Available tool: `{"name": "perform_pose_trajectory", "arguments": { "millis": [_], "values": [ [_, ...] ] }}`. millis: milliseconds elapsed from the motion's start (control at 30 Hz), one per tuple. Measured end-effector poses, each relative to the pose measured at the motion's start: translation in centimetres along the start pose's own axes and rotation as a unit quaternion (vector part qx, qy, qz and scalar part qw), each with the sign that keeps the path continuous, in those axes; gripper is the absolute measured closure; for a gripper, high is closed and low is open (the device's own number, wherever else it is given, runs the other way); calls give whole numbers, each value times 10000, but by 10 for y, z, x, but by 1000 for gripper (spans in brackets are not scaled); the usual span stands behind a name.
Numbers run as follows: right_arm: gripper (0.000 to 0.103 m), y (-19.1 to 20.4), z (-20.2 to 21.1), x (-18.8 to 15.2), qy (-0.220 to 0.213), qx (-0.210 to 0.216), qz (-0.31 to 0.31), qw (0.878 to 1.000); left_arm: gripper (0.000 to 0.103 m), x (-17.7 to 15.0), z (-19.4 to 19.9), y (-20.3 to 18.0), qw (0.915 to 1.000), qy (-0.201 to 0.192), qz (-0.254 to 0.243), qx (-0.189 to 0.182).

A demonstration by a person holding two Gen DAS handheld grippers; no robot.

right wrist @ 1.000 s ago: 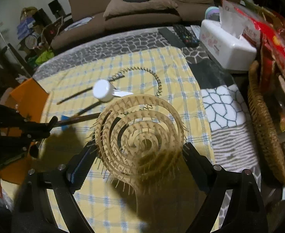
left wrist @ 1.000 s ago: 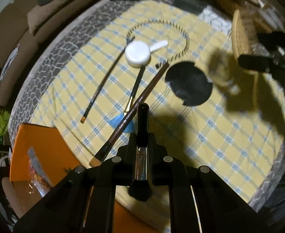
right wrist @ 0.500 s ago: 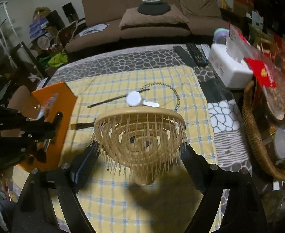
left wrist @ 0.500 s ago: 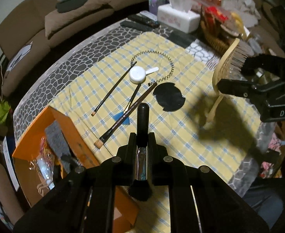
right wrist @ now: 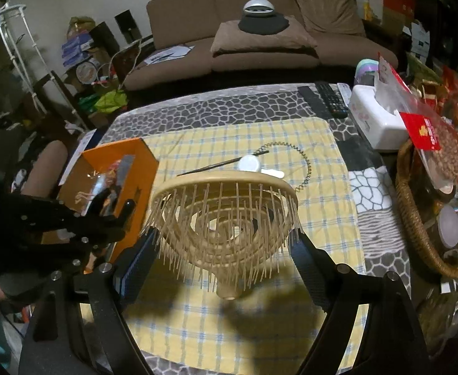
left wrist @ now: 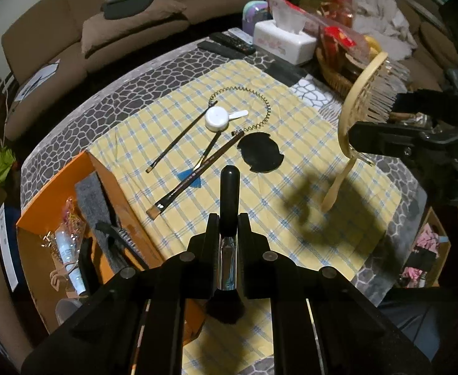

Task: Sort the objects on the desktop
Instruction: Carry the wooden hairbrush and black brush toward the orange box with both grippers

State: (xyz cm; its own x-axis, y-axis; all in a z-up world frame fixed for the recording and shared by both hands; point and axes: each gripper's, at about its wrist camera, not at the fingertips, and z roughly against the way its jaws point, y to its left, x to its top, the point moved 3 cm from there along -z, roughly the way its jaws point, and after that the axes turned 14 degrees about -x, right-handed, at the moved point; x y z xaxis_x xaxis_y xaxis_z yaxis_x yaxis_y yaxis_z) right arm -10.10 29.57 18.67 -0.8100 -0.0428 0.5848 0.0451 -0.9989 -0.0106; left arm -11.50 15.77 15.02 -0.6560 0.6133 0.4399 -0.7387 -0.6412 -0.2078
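My left gripper [left wrist: 229, 228] is shut on a black makeup brush [left wrist: 230, 184], handle forward, bristles toward the camera, high above the yellow checked cloth [left wrist: 291, 206]. It also shows at the left of the right wrist view, left gripper [right wrist: 116, 218] beside the orange box [right wrist: 119, 153]. My right gripper [right wrist: 225, 243] is shut on a wooden spiral hairbrush [right wrist: 225, 218], bristles down, handle toward the camera. On the cloth lie a white round container [left wrist: 218, 118], a wavy headband [left wrist: 260, 100], a flat paintbrush [left wrist: 194, 178], two thin brushes and a black disc [left wrist: 260, 153].
The open orange box [left wrist: 72, 184] at the cloth's left edge holds several small items. A tissue box [left wrist: 282, 40], remotes [left wrist: 229, 45] and a wicker basket [right wrist: 416, 218] of snacks crowd the far and right sides. A brown sofa [right wrist: 260, 40] stands behind the table.
Both grippers have risen with their brushes, so the table looks smaller. The orange box has come into the left wrist view. The hairbrush has tipped from facing the camera to bristles down.
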Motion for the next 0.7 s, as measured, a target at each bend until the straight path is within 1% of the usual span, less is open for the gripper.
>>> {"name": "perform_pose_trajectory", "arguments": {
  "millis": [200,333,467,700],
  "values": [
    [17,25,24,6,-79,62,112,9999,92,-10,40,14,9994,-309,163,-1],
    [17,51,38,12,-136,119,255,9995,92,-24,75,36,9980,-525,319,118],
    [17,89,44,18,-159,222,459,9986,92,-45,105,68,9957,-674,578,269],
    [17,160,34,22,-60,542,753,9957,92,-86,135,121,9901,-815,1033,491]
  ]
}}
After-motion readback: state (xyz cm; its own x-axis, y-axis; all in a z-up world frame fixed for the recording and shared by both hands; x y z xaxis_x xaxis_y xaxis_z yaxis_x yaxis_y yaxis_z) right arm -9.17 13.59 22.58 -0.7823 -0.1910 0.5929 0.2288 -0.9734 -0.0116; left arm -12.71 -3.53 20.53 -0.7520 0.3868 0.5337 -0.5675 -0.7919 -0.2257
